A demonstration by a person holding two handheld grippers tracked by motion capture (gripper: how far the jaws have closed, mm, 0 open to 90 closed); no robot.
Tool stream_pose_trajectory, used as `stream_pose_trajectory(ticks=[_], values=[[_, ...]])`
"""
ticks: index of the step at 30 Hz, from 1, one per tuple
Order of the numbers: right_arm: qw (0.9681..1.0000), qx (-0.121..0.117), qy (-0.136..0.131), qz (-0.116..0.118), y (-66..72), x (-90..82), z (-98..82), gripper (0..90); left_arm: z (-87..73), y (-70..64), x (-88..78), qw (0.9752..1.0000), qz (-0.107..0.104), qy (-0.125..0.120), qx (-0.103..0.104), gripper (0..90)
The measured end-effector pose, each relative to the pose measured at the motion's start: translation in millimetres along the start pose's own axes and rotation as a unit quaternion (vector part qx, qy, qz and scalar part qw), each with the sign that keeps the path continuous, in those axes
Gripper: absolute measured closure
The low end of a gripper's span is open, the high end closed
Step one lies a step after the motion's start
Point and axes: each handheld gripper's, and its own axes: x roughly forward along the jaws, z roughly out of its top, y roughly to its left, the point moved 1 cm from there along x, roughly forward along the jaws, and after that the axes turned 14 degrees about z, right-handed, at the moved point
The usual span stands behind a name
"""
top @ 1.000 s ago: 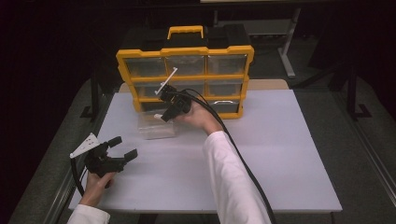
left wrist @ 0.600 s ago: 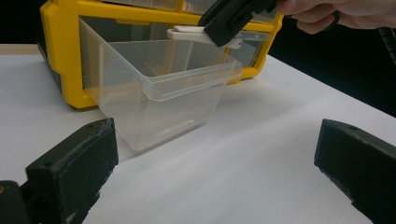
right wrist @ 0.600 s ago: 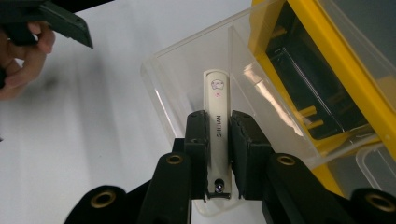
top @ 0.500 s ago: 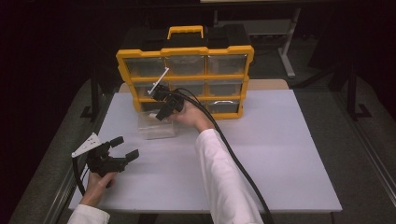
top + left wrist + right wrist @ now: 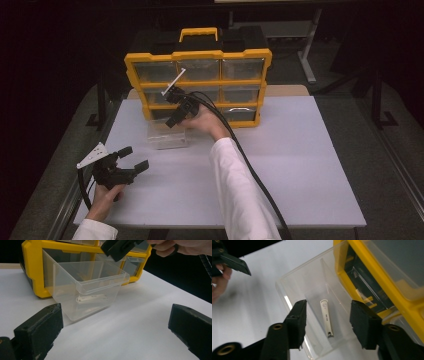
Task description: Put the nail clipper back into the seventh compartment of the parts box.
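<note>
In the high view the right gripper, jaws just parted and empty, hangs above the clear drawer, while in the left gripper view wide jaws face that drawer ahead, and in the right gripper view the nail clipper lies in the drawer between the jaws, untouched.

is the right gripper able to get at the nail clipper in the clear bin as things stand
Probably yes. The right gripper hangs just above the clear bin, which is open-topped, and its jaws have just been opening with nothing between them. The nail clipper lies alone on the bin floor below the gap.
</note>
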Motion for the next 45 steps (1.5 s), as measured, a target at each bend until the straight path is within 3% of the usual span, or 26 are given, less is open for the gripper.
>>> stream_pose_trajectory(ticks=[5,16,19,21,23,27,31,45], values=[[0.9999,0.005,-0.011,-0.005,1.7,-13.0,-9.0,26.8,-0.6,-0.5,1.5,1.0000,0.002,0.004,0.004,0.0],[0.9990,0.029,-0.022,-0.027,-1.1,-29.5,-34.3,12.7,-1.7,-1.7,2.4,0.9999,0.002,0.011,0.011,0.0],[0.9985,0.035,-0.037,-0.019,-3.0,-34.2,-40.6,5.4,-1.8,-1.6,2.5,0.9998,0.004,0.012,0.012,0.0],[0.9988,0.037,-0.028,-0.016,-2.9,-34.5,-44.5,0.8,-1.9,-1.7,2.9,0.9998,0.005,0.012,0.012,0.0],[0.9988,0.033,-0.025,-0.025,-1.5,-35.8,-48.0,0.0,-1.9,-1.5,2.9,0.9998,0.006,0.012,0.012,0.0],[0.9984,0.030,-0.042,-0.024,-0.1,-39.8,-54.2,0.0,-1.9,-1.2,3.1,0.9998,0.007,0.012,0.015,0.0],[0.9984,0.030,-0.038,-0.030,0.8,-40.8,-61.4,0.0,-2.0,-1.4,3.6,0.9997,0.009,0.015,0.017,0.0],[0.9972,0.016,-0.064,-0.036,7.8,-59.9,-84.8,0.0,-3.1,-3.1,5.6,0.9994,0.007,0.022,0.024,0.0]])
